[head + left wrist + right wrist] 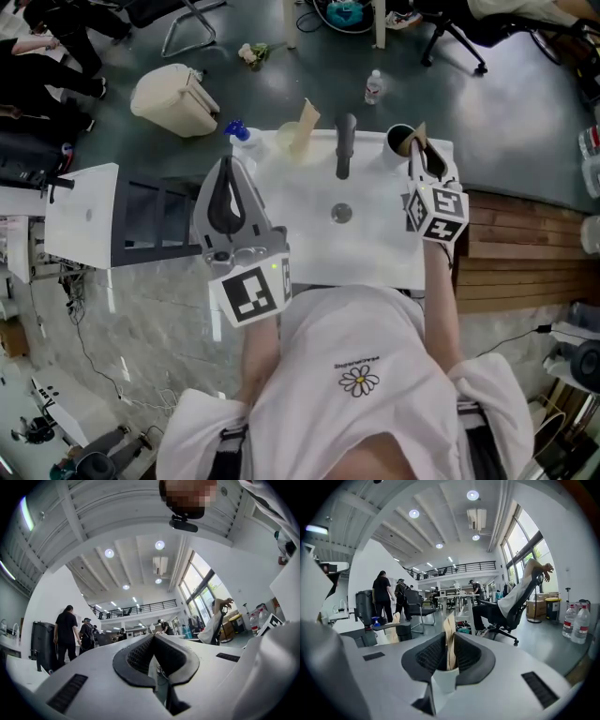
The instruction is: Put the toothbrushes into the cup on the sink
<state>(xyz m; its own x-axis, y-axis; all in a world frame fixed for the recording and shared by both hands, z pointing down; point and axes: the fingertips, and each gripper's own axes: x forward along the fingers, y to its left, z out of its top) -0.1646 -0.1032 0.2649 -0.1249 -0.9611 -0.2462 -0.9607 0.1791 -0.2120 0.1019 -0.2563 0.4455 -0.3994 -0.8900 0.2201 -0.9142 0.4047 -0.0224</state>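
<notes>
In the head view, one white sink (375,244) is seen with one dark faucet (345,141) at the middle of its back edge and one drain (342,213) in the basin. One dark cup (399,141) is stood at the sink's back right corner. The right gripper (418,150) is held over the right edge, and one tan toothbrush (420,129) is carried in it just beside the cup's rim; whether the brush is inside the cup cannot be told. A second tan piece (307,120) is stood at the back edge, left of the faucet, and one blue-capped bottle (238,134) is set at the back left corner. The left gripper (227,169) is held over the sink's left edge. A line of print is seen above a daisy (359,380) on the person's shirt, but it is too small to be read. Only black-and-white squares are shown on the two marker cubes.

In the left gripper view, the jaws of the left gripper (152,641) are seen brought together at the tips, with nothing between them.

In the right gripper view, the jaws of the right gripper (449,644) are seen clamped on the toothbrush (449,625), which is held upright. Two water bottles (576,620) are stood at the right, their labels not legible
</notes>
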